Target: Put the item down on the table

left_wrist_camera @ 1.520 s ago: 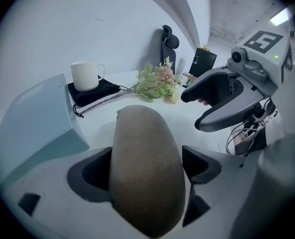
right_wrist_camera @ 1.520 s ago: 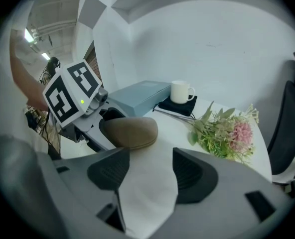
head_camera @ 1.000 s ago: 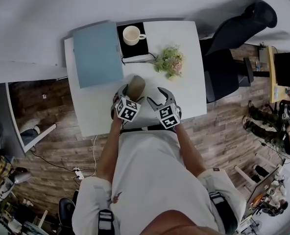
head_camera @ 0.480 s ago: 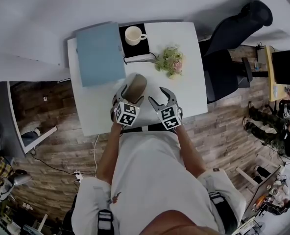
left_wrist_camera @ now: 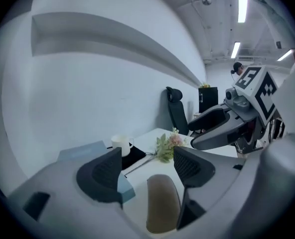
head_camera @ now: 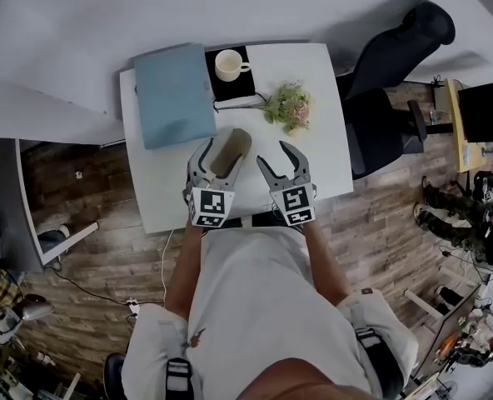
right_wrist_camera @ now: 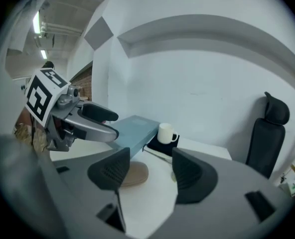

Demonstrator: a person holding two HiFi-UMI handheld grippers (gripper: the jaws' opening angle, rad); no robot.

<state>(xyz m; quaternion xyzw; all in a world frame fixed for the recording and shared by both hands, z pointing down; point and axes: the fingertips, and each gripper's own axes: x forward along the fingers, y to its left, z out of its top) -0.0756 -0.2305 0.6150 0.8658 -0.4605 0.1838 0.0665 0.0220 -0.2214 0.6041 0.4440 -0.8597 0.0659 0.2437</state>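
The item, a flat brown oval pad [head_camera: 230,151], lies on the white table [head_camera: 326,161]. In the left gripper view the pad [left_wrist_camera: 162,209] rests low between the jaws. My left gripper [head_camera: 223,150] straddles it; its jaws are closing but stand apart, and bare table shows between the left pad and the item. My right gripper [head_camera: 273,153] hovers just to the right, open and empty. From the right gripper view the pad [right_wrist_camera: 132,174] lies flat beyond the open right gripper [right_wrist_camera: 150,158], under the left gripper [right_wrist_camera: 87,124].
A blue book [head_camera: 173,94] lies at the table's back left. A white mug [head_camera: 227,63] stands on a black pad [head_camera: 234,86] behind the item. A small flower bunch [head_camera: 288,107] lies to the right. A black office chair [head_camera: 388,90] stands beside the table's right edge.
Both grippers have drawn back toward the table's front edge. The brown pad has stayed flat on the table between the left jaws.
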